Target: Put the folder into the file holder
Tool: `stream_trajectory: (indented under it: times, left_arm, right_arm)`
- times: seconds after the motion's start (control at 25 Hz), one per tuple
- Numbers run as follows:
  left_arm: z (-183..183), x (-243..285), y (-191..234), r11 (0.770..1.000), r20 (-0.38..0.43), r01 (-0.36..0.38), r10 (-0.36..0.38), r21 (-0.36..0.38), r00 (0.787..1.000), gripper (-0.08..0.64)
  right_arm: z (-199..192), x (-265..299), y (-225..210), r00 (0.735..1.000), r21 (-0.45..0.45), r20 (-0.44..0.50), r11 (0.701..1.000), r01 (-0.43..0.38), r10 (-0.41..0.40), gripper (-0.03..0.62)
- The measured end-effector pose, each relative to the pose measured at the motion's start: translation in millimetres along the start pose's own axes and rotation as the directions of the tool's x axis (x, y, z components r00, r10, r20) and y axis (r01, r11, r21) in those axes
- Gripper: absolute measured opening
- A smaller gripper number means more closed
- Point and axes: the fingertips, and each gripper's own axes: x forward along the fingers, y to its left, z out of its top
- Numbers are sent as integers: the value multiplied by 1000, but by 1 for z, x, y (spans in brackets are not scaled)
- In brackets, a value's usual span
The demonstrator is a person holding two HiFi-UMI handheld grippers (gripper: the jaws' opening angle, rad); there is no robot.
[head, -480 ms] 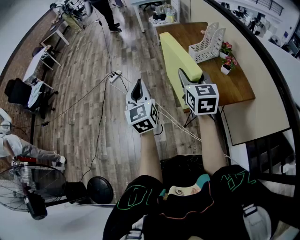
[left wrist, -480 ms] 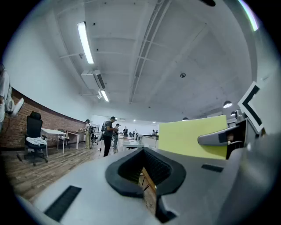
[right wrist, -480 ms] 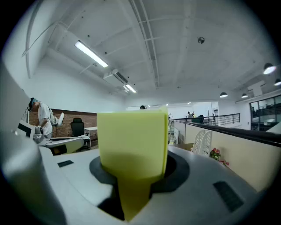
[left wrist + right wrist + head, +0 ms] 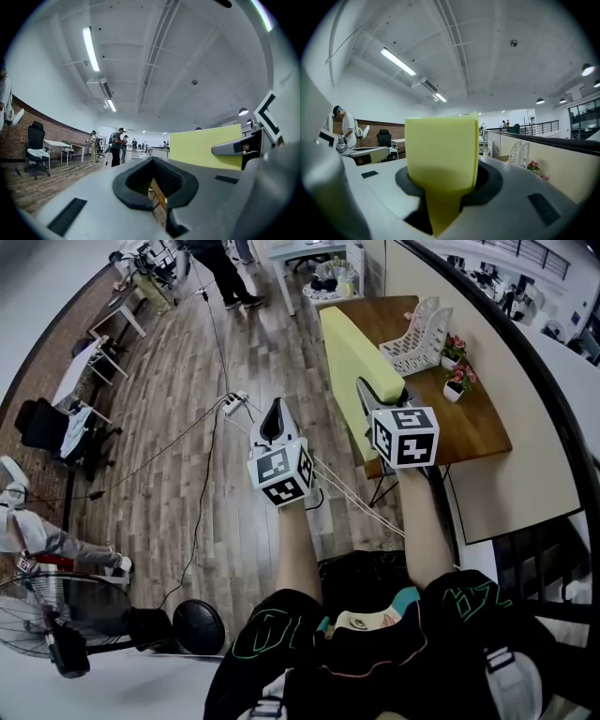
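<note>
A yellow-green folder [image 4: 349, 351] stands on edge over the near end of the wooden desk [image 4: 473, 423], with my right gripper [image 4: 375, 392] shut on its near end. In the right gripper view the folder [image 4: 440, 150] rises upright between the jaws of the right gripper [image 4: 443, 190]. The white file holder [image 4: 414, 334] stands at the desk's far end, beyond the folder; it shows small as the file holder [image 4: 519, 154] on the right. My left gripper [image 4: 273, 413] hovers over the floor left of the desk, shut and holding nothing. From the left gripper [image 4: 154, 180] the folder [image 4: 206, 146] appears to the right.
Two small flower pots [image 4: 457, 374] sit on the desk by the beige partition [image 4: 525, 409]. Cables and a power strip [image 4: 232, 397] lie on the wood floor. A fan [image 4: 42, 620], an office chair [image 4: 42, 426] and a standing person [image 4: 220, 268] are to the left and far.
</note>
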Motion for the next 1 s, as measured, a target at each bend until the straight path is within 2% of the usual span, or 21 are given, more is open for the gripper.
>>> stream_trajectory:
  times: [0.2,0.48,0.6,0.84,1.0]
  left_arm:
    - [-5,-4,13,999,-7,-41,41,0,999,0]
    - [-19,5,35,998,-34,-64,63,-16,997,0]
    - [-39,23,42,998,-54,-63,62,-25,997,1]
    - [-64,74,68,998,-115,-50,45,-41,992,0]
    - [-78,115,100,997,-161,-61,52,-54,986,2]
  right_arm:
    - [-4,8,-4,1000,16,-11,1000,-16,17,161]
    - [-8,36,16,997,9,-20,998,-68,68,161]
    - [-21,57,15,997,10,-29,997,-70,71,161]
    - [-35,114,-1,998,46,-62,999,-7,10,158]
    - [-34,165,4,998,95,-52,995,-21,26,155]
